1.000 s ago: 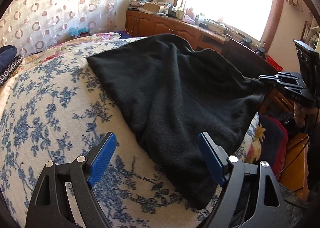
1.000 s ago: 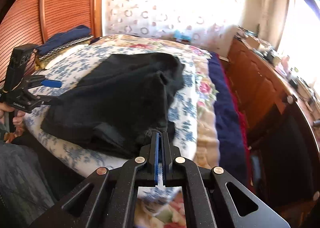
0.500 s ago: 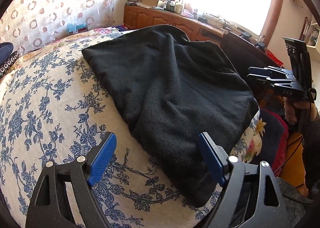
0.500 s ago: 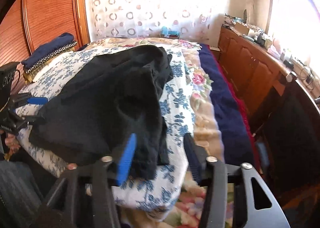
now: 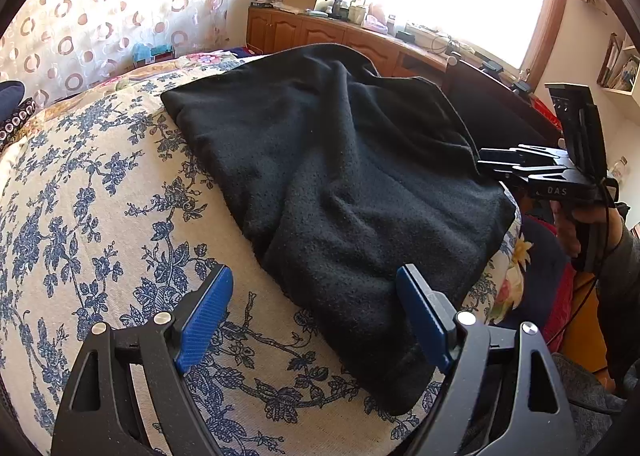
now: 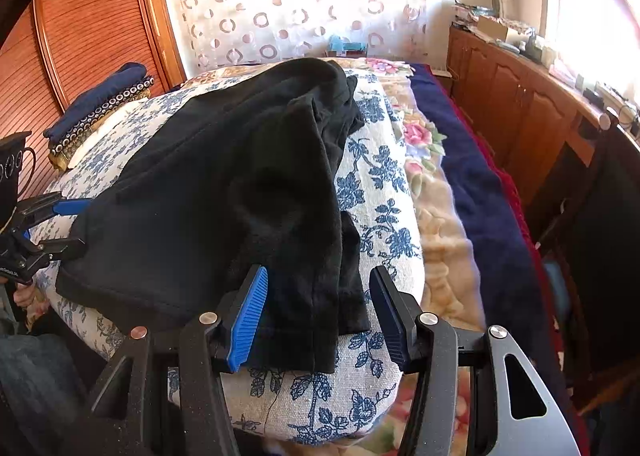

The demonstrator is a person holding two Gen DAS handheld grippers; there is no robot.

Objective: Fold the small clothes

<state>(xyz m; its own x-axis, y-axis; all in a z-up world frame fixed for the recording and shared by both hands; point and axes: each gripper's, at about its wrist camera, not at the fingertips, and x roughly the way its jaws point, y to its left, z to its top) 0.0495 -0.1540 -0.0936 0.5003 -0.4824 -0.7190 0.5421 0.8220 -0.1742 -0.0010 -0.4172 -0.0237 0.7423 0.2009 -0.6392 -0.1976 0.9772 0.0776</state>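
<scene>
A black fleece garment [image 5: 340,176] lies rumpled across a blue-flowered white bed cover [image 5: 100,216]. My left gripper [image 5: 314,272] is open, its blue pads straddling the garment's near corner without touching it. The right wrist view has the same garment [image 6: 224,184], folded over itself with a loose flap hanging toward me. My right gripper [image 6: 319,274] is open around that flap's lower edge, pads clear of the cloth. Each gripper appears in the other's view: the right one [image 5: 486,164] at the garment's far right edge, the left one [image 6: 82,225] at its left edge.
A stack of folded dark blue clothes [image 6: 100,96] sits by the wooden headboard. A navy blanket [image 6: 480,192] runs along the bed's right side. Wooden cabinets [image 6: 520,104] with clutter stand under the window. A person's hand [image 5: 568,224] holds the right gripper.
My right gripper went from shut to open and sank toward the garment's near flap, which now sits between its jaws. My left gripper stayed open and barely moved.
</scene>
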